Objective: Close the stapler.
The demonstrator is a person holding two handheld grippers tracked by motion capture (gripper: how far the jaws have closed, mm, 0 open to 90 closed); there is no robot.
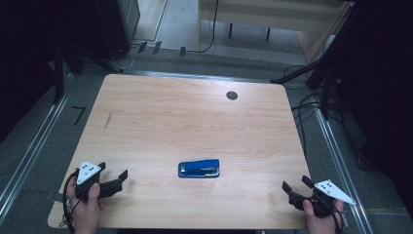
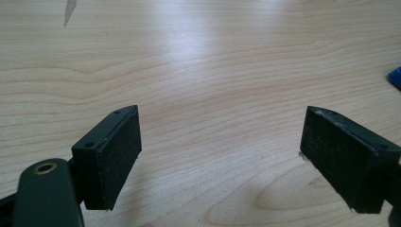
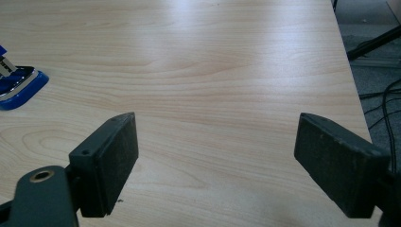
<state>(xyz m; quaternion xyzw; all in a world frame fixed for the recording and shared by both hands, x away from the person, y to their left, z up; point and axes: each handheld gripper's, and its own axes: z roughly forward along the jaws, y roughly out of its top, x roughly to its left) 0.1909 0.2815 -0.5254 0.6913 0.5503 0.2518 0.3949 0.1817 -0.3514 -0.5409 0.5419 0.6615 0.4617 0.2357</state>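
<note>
Both grippers parked at the near edge of the table (image 1: 146, 97): left gripper (image 1: 117, 179) by the near left corner, right gripper (image 1: 293, 187) by the near right corner. Jaws of each standing wide apart, nothing between them; bare wood between the pads in the left gripper view (image 2: 118, 156) and likewise in the right gripper view (image 3: 113, 161).

Blue stapler (image 1: 198, 168) lying flat on the table, about midway between the two grippers, a little back from the near edge. Long axis running left to right, roughly parallel to that edge. One end pointing toward each gripper.

Seen from the left gripper: stapler (image 2: 395, 77) off to the right, just clipped at the frame edge. Seen from the right gripper: stapler (image 3: 16, 78) off to the left.

Judged: neither hand clearly nearer; left perhaps slightly. Short sideways reach needed from either side, jaws then to be turned across the narrow width.
</note>
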